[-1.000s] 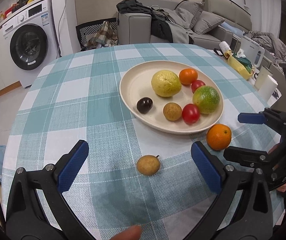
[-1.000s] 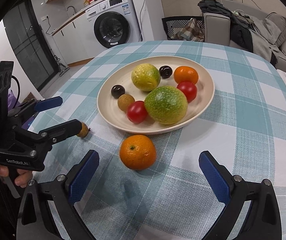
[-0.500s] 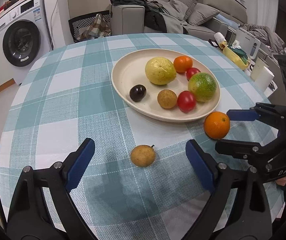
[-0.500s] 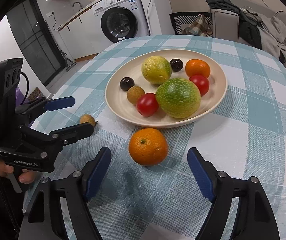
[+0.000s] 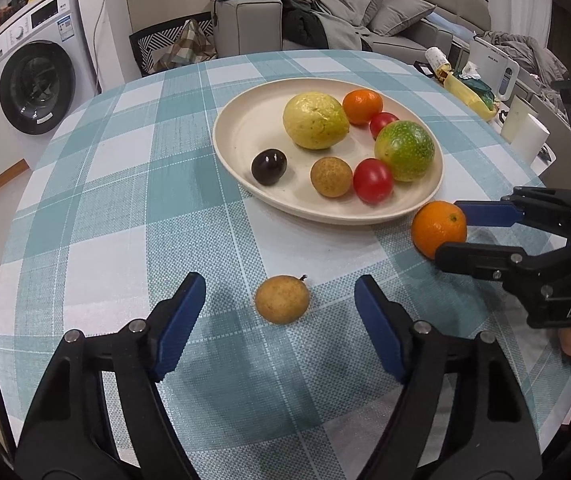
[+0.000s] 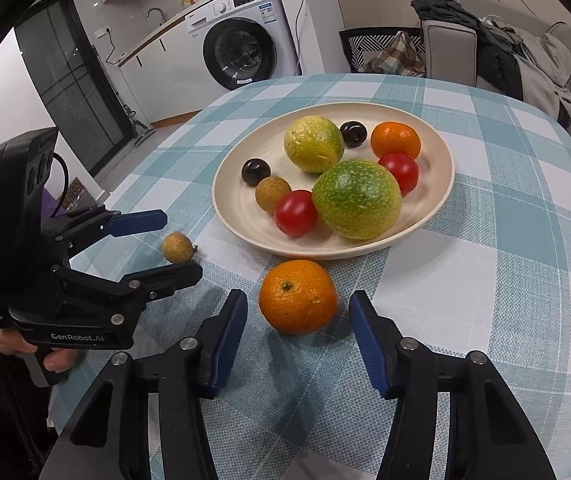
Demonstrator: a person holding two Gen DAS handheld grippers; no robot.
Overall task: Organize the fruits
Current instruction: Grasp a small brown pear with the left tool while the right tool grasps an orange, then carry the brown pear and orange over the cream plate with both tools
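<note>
- Both sets of jaws are closing and neither grips yet: the left gripper [image 5: 279,322] stands fairly wide around the small brown fruit [image 5: 282,299], the right gripper [image 6: 297,334] is narrower around the loose orange [image 6: 297,297], and gaps show beside every pad.
- Spread across most of each view, the checked tablecloth [image 5: 125,184] carries everything.
- Centre right of the left view, the cream plate [image 5: 241,120] already holds a yellow-green fruit [image 5: 316,121], a green fruit [image 5: 404,150], an orange, two red tomatoes, a brown fruit and dark plums.
- Lower centre of the right view, the loose orange sits on the cloth just beside the plate rim; I judge the pads should meet it at its widest girth, level, so it cannot squirt forward.
- Bottom centre of the left view, the small brown fruit lies apart from the plate; being tiny and round, it likely needs centred pads and a gentle squeeze before lifting.
</note>
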